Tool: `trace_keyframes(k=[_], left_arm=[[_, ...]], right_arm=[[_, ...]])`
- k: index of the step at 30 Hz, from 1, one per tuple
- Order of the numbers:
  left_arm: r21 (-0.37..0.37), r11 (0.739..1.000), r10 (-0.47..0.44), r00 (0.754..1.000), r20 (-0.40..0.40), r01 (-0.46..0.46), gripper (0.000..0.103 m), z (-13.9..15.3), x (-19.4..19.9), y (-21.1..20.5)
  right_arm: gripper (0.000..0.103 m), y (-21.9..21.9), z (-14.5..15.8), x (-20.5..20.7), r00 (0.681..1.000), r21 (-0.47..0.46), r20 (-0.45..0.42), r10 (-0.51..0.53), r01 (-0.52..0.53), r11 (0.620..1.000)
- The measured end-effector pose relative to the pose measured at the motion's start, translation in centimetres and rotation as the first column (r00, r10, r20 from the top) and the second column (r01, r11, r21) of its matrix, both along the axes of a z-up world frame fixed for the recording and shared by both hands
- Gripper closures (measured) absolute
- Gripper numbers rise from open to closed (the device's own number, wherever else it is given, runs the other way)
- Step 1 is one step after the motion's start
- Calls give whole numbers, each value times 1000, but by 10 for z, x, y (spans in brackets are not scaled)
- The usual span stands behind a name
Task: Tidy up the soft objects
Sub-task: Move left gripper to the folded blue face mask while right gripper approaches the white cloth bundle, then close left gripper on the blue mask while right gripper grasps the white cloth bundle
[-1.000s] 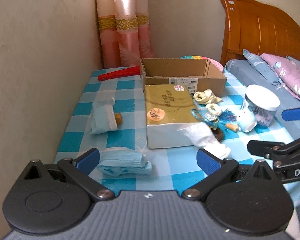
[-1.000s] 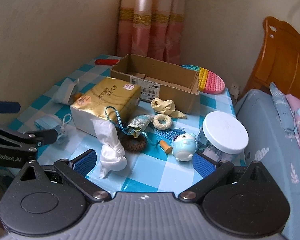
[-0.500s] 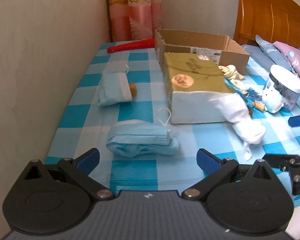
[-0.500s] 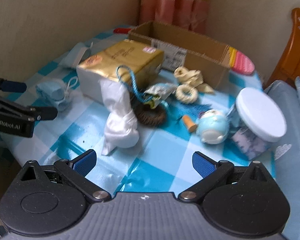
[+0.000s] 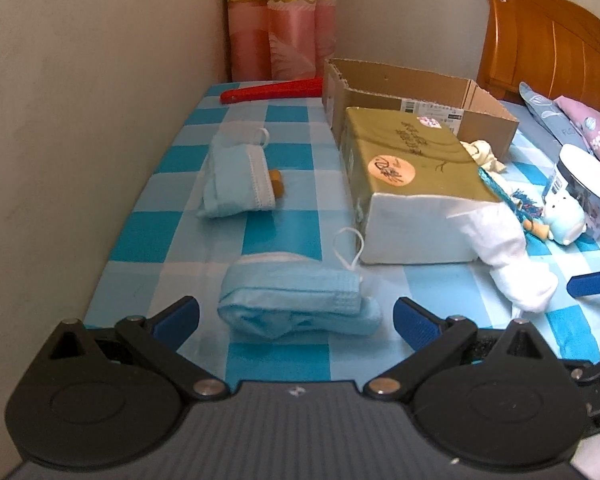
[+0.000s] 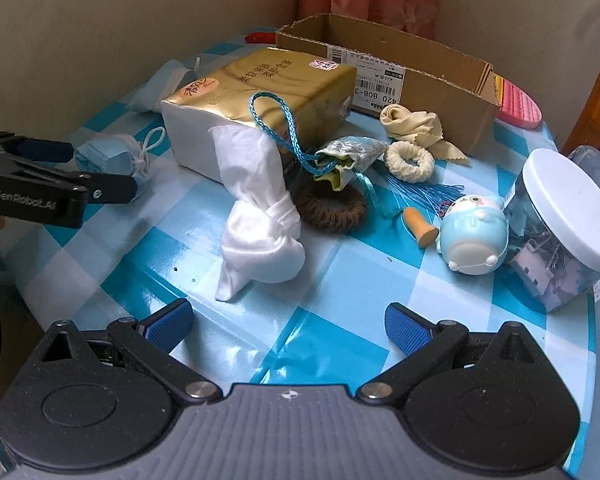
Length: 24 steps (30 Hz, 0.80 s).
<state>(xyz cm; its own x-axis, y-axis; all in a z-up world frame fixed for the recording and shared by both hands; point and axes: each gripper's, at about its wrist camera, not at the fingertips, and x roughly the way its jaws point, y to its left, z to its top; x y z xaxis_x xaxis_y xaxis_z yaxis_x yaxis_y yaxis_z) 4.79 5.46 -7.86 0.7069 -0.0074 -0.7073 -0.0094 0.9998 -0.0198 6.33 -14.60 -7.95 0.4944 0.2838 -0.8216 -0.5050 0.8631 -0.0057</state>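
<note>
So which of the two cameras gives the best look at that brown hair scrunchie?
The right wrist view. There the brown scrunchie lies in the open on the checked tablecloth, just behind the knotted white cloth, partly under the blue pouch. In the left wrist view it is hidden behind the tissue pack.

We count two folded light-blue face masks (image 5: 296,304) (image 5: 236,178), two ring-shaped hair scrunchies, one cream (image 6: 409,160) and one brown (image 6: 332,208), one knotted white cloth (image 6: 260,216), one crumpled cream cloth (image 6: 412,124), one open brown cardboard box (image 6: 420,84), one gold-wrapped tissue pack (image 6: 268,92), and one white-lidded clear plastic jar (image 6: 568,220).
</note>
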Motion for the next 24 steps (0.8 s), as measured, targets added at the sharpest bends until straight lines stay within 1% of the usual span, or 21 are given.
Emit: trace_keyframes(k=[5, 11, 13, 15, 17, 19, 24], left_arm=[[9, 1000, 13, 1000, -2, -13, 1, -3, 7, -1], [2, 1000, 16, 1000, -11, -15, 4, -7, 13, -1], [5, 1000, 7, 1000, -5, -7, 9, -8, 15, -2], [8, 1000, -8, 1000, -8, 8, 19, -8, 16, -3], [-3, 1000, -17, 1000, -16, 17, 22, -7, 18, -1], [-10, 1000, -16, 1000, -12, 16, 27, -4, 18, 2], [-26, 1000, -10, 1000, -3, 10, 28, 7, 15, 10]], right_arm=[[0, -2, -1, -4, 1000, 13, 23, 8, -8, 1000], [0, -5, -1, -6, 999, 29, 51, 10, -11, 1000], [0, -5, -2, -6, 998, 32, 56, 10, -12, 999], [0, -6, -2, -8, 998, 35, 62, 10, -13, 999], [0, -6, -2, -8, 998, 38, 67, 9, -11, 999], [0, -6, -2, -9, 998, 40, 69, 7, -10, 999], [0, -5, -1, -10, 998, 40, 70, 1, -3, 999]])
